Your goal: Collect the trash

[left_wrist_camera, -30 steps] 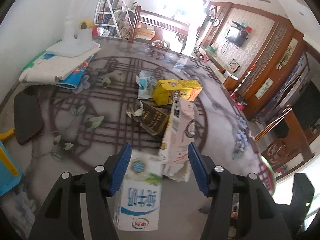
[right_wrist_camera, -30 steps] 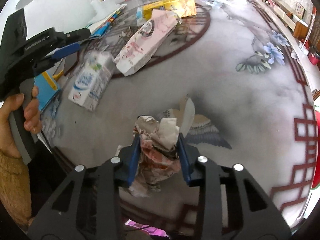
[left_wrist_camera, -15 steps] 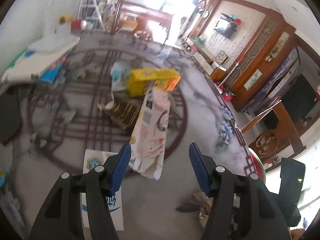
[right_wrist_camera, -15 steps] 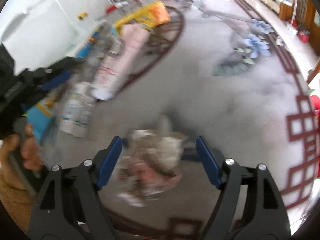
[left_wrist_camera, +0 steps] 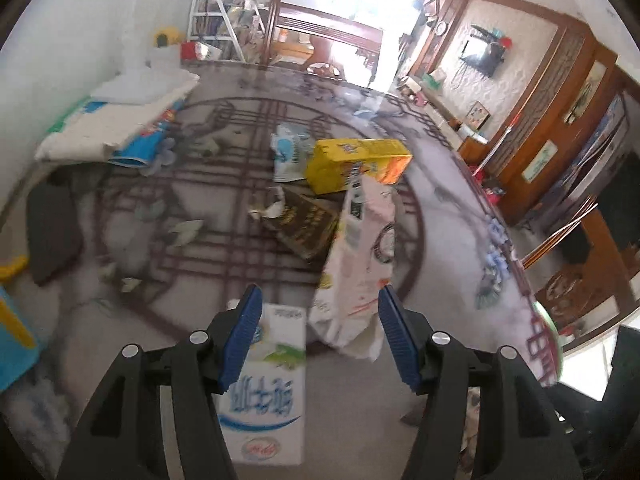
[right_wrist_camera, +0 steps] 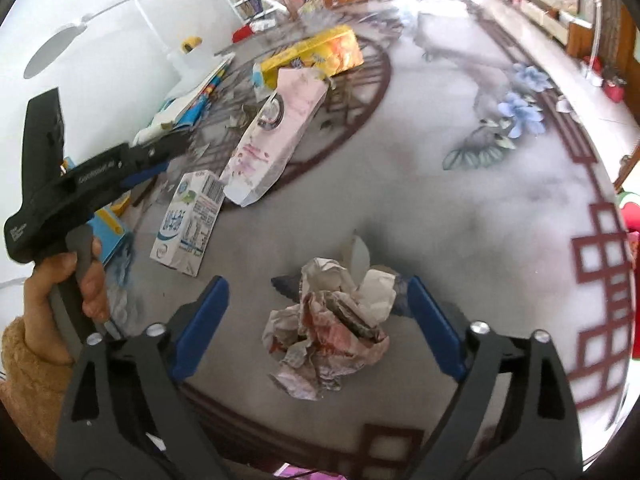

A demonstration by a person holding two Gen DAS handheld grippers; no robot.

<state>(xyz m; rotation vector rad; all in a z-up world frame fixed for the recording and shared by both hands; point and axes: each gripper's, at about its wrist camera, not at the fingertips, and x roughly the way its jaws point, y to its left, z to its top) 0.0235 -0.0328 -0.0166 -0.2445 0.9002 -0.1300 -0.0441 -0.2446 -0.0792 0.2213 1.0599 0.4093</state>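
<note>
Big patterned table (right_wrist_camera: pixel 460 208), trash scattered across it. Left gripper (left_wrist_camera: pixel 318 334) hovers half-open over the white milk carton (left_wrist_camera: pixel 268 392) and pink carton (left_wrist_camera: pixel 360 264), probably gripping neither. Right gripper (right_wrist_camera: pixel 318 324) is opening, crumpled wrapper (right_wrist_camera: pixel 328 328) lying loose between its 2 jaws.

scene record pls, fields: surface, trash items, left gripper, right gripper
surface: patterned table
trash items: crumpled paper wad; white milk carton lying flat; pink carton lying flat; yellow box; dark packet
left gripper: part open, over the near ends of both cartons, gripping neither
right gripper: jaws opening, wad between them on the table, pads clear of it
</note>
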